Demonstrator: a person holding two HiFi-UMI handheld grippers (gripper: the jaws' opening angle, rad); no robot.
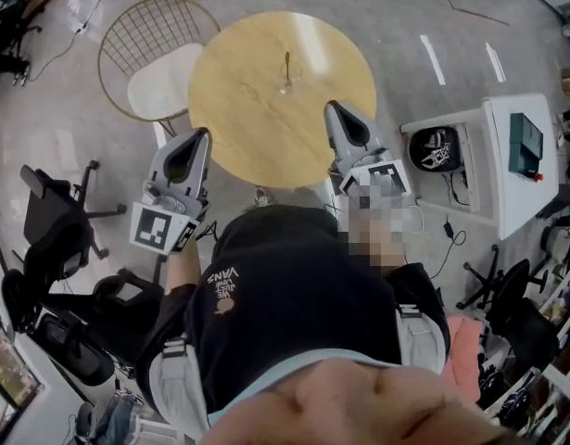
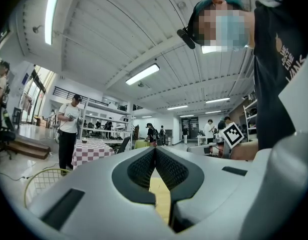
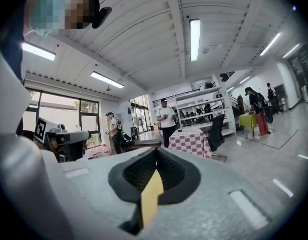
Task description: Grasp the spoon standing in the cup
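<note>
A thin spoon stands upright in a small clear cup near the middle of the round wooden table. Both grippers are held at the table's near edge, well short of the cup. My left gripper is at the near left rim, its jaws closed together with nothing between them. My right gripper reaches over the near right rim, also shut and empty. In the left gripper view the gripper points up at the hall, and so does the gripper in the right gripper view; neither shows cup or spoon.
A wire chair with a white cushion stands at the table's far left. Black office chairs are on my left. A white desk and a black helmet sit to the right. People stand far off in the hall.
</note>
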